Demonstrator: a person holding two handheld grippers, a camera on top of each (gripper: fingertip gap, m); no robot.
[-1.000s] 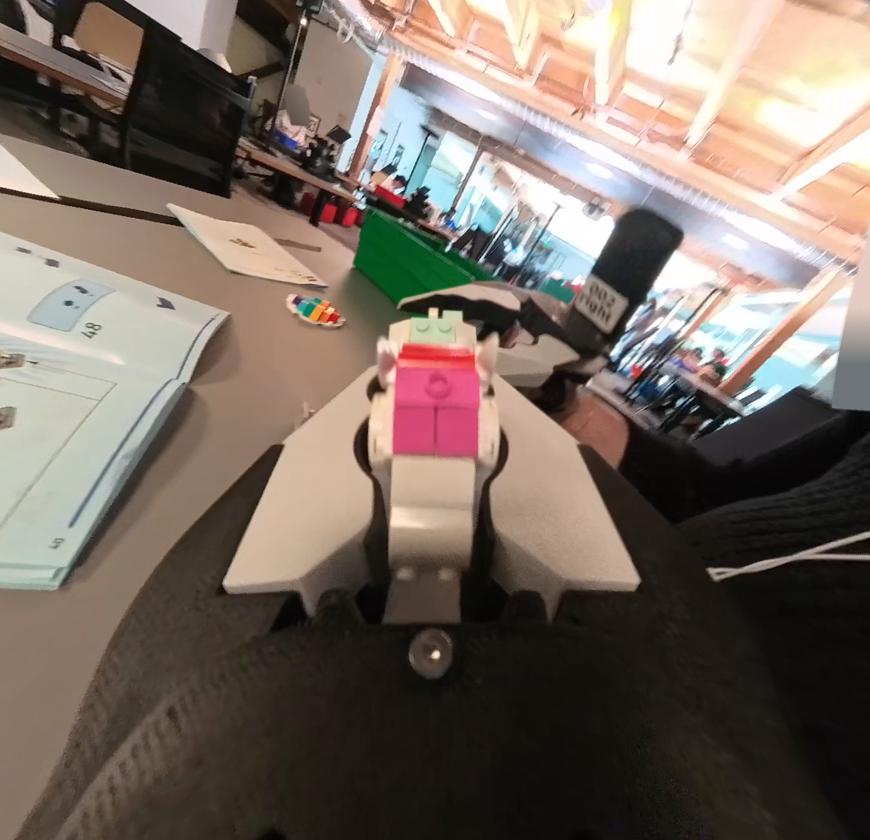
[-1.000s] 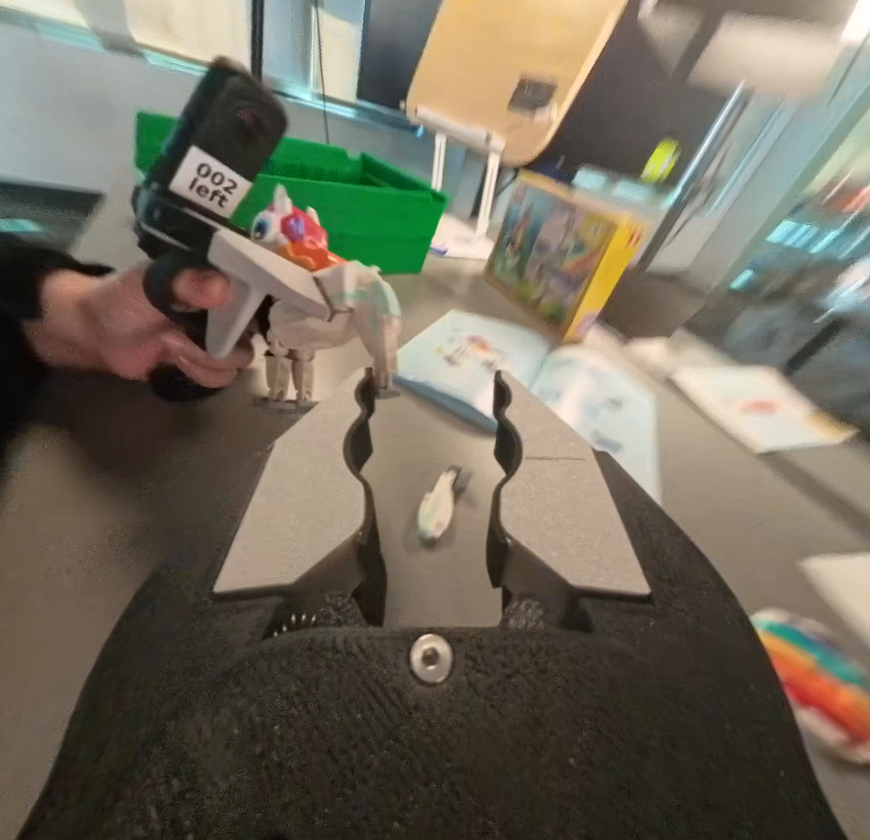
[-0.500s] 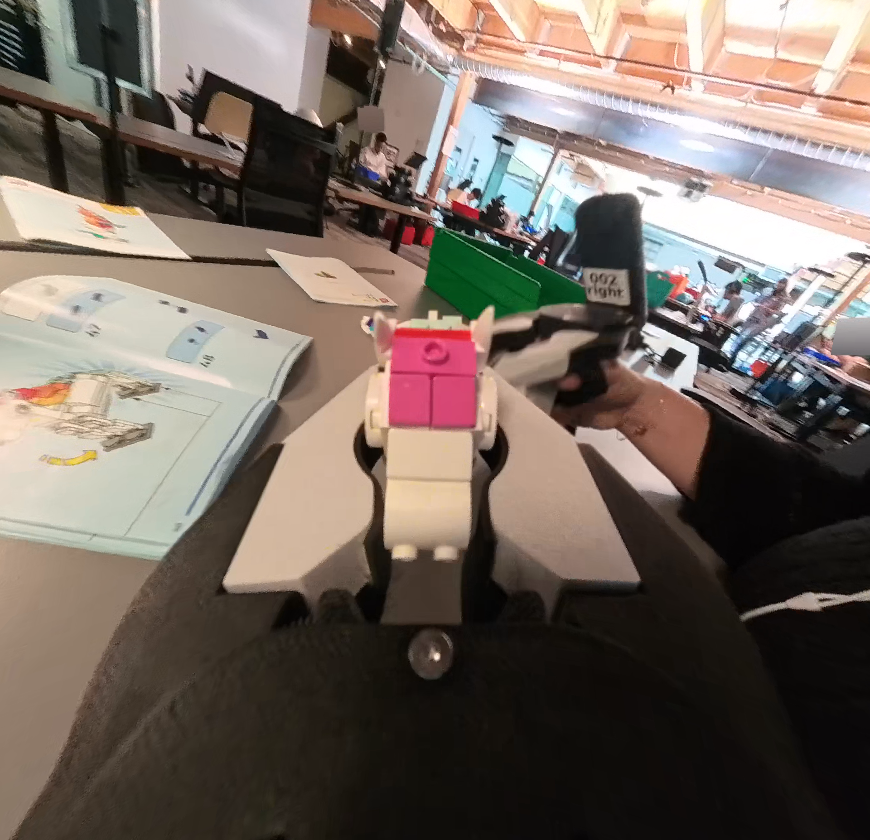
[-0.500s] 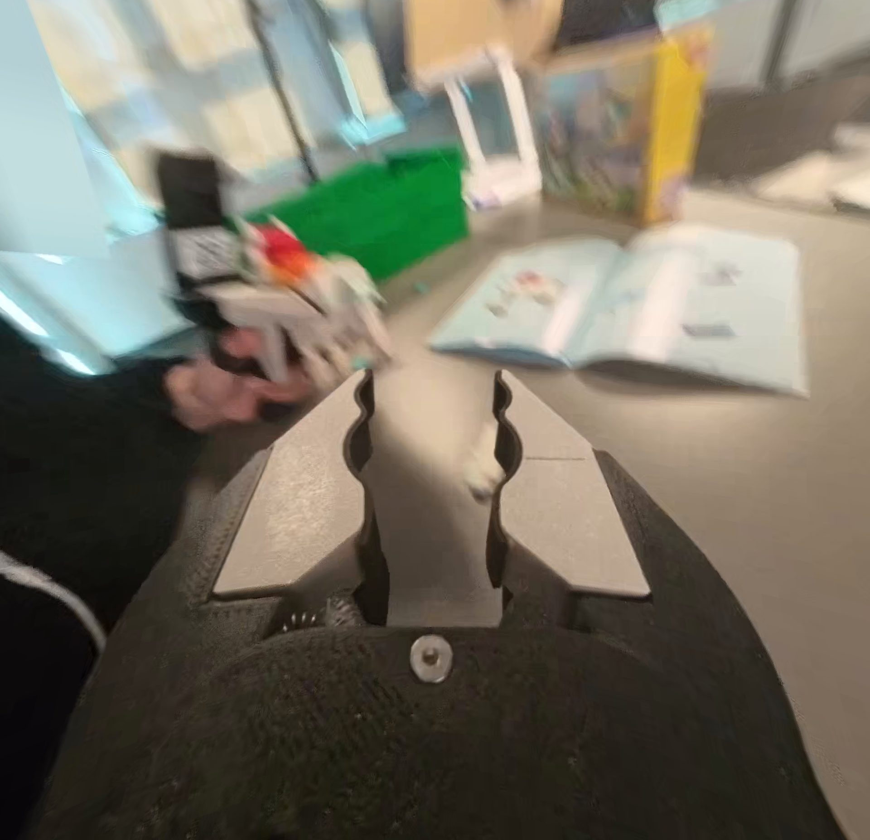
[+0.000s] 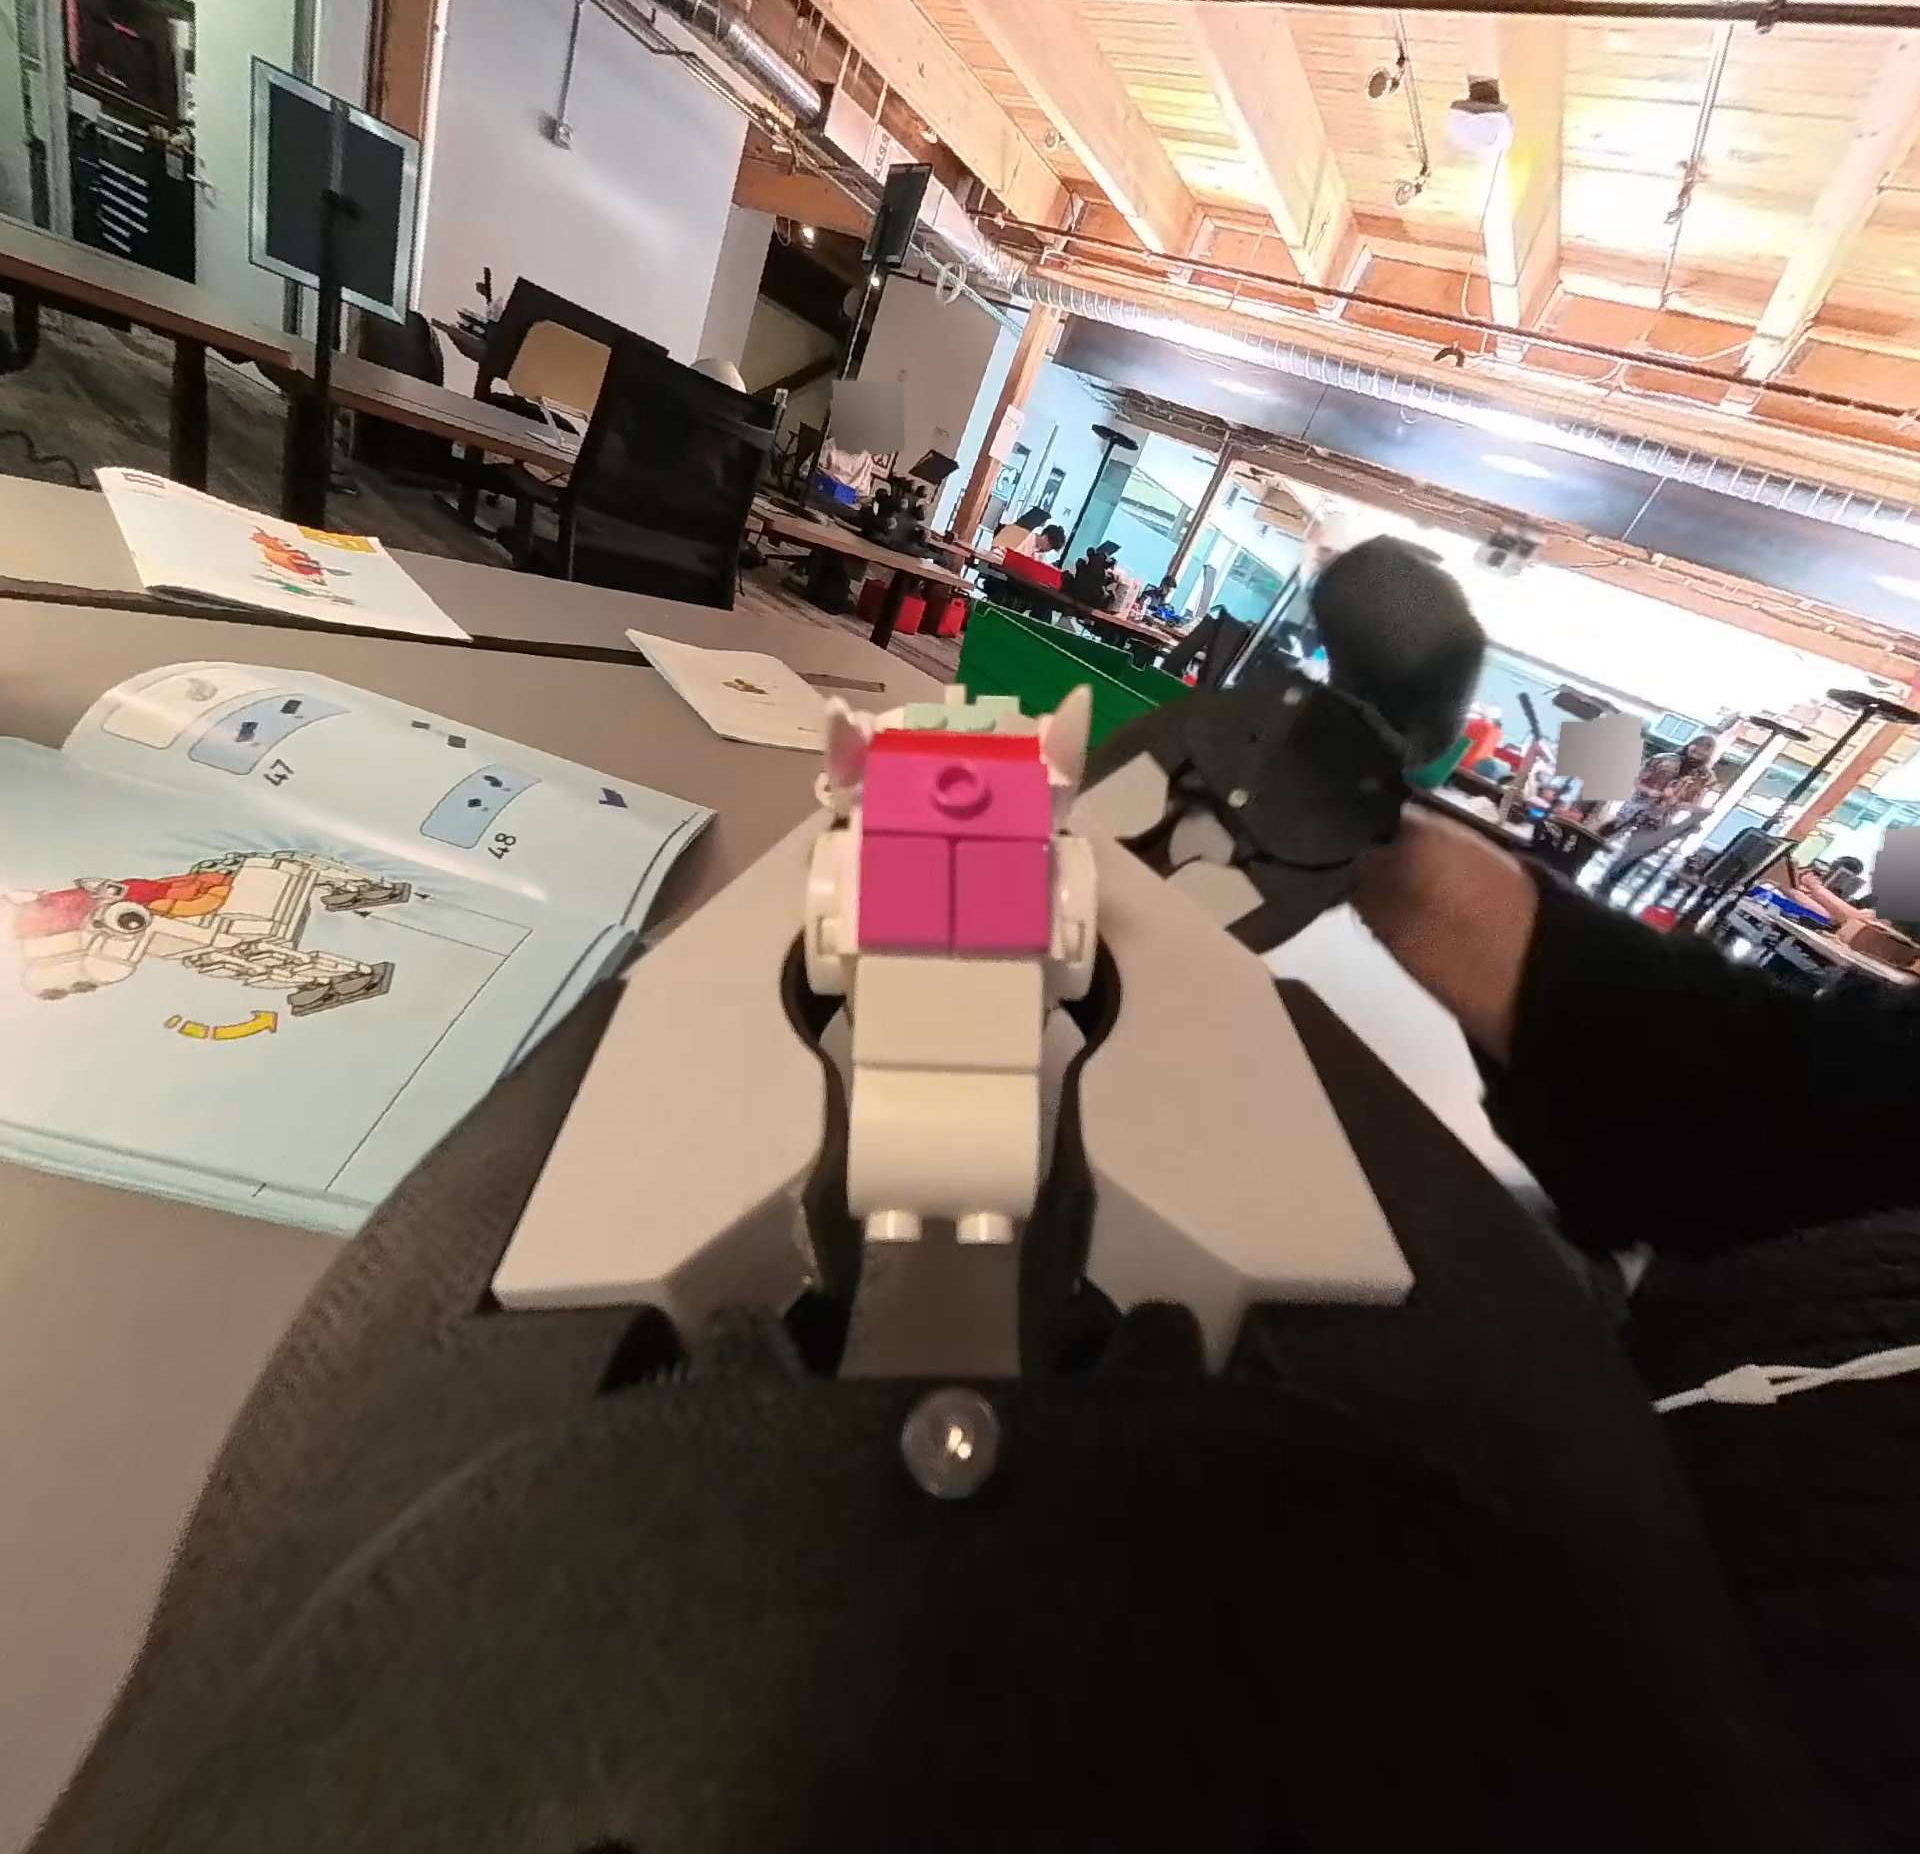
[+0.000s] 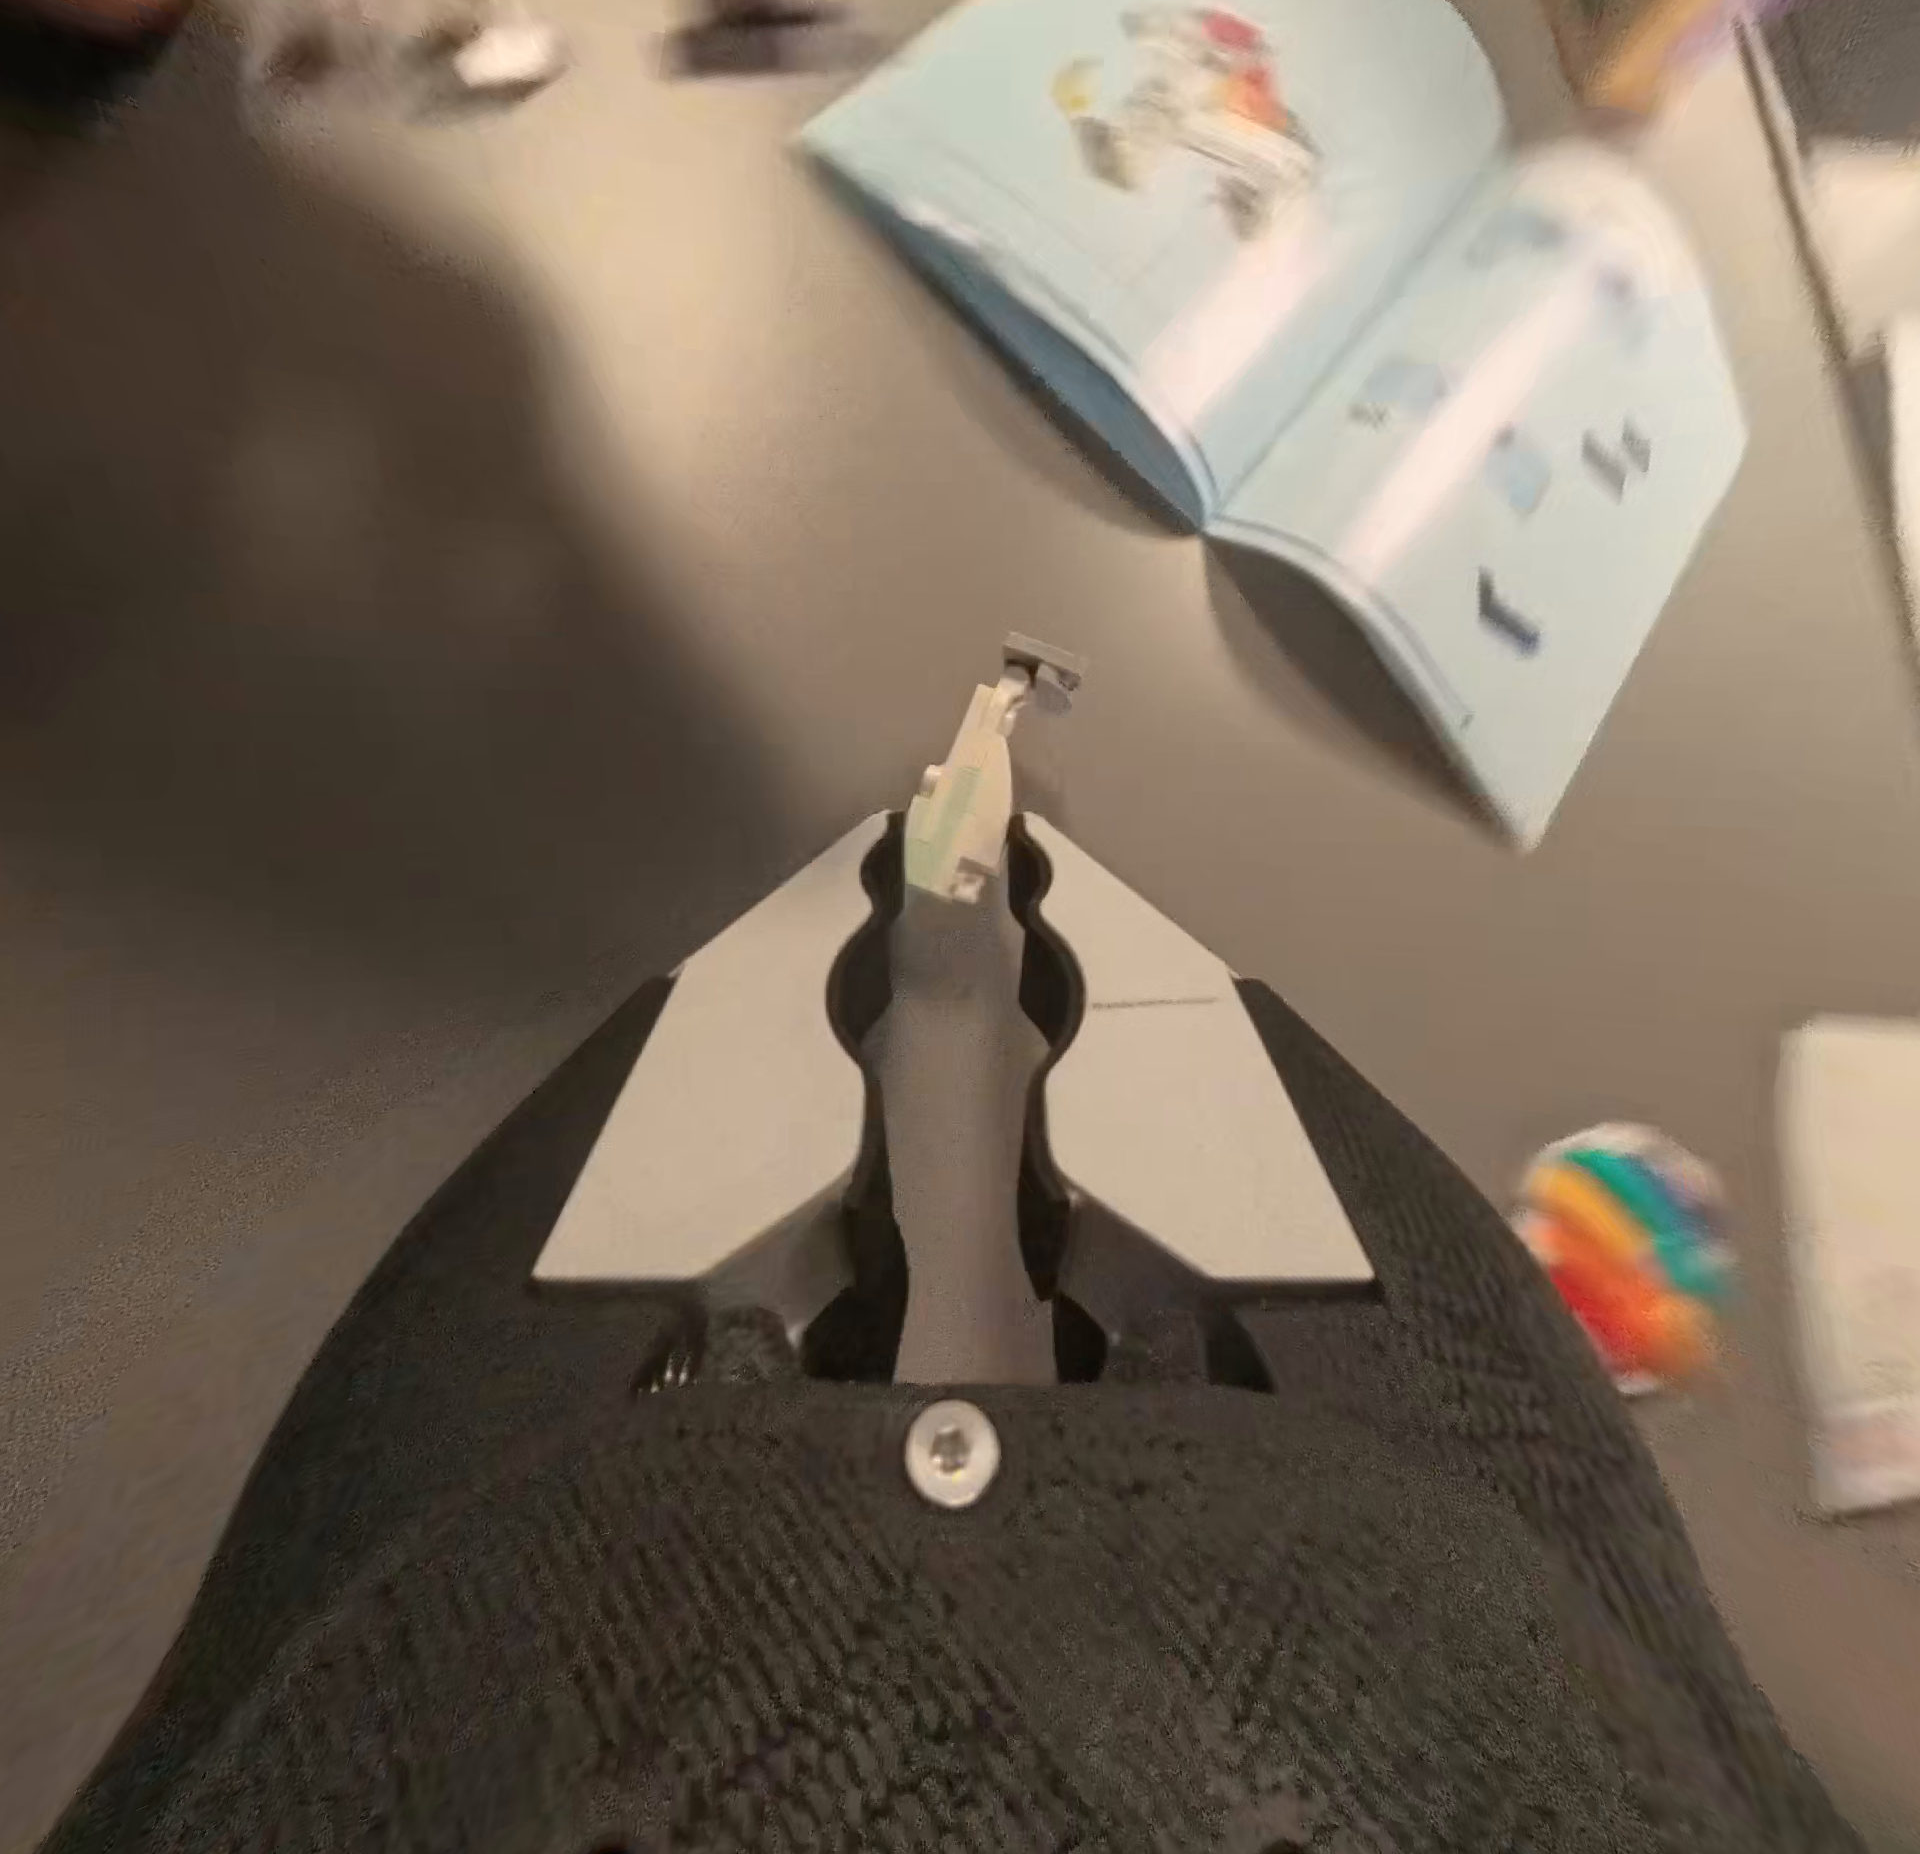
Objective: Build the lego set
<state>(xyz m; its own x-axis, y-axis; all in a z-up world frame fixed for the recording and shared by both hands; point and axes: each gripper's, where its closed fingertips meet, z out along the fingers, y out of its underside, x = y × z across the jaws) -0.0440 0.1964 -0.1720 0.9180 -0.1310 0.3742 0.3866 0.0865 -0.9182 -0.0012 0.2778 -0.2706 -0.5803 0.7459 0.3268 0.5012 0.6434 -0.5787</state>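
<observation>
Left gripper (image 5: 951, 983) jaws clamped on the white-and-pink lego model (image 5: 948, 957), held up right of the open instruction booklet (image 5: 260, 931). Right gripper (image 6: 954, 848) jaws pinching only one end of a small leg piece (image 6: 971, 791) left of that booklet. Likely risk: shallow pinch, piece twisting or dropping onto the tabletop (image 6: 520, 557).

Your left gripper (image 5: 951, 983) is holding the lego figure (image 5: 951, 931) above the table (image 5: 156, 1389); instr. booklet (image 5: 270, 931) is lying open to its left, bin (image 5: 1049, 666) sitting behind.
</observation>
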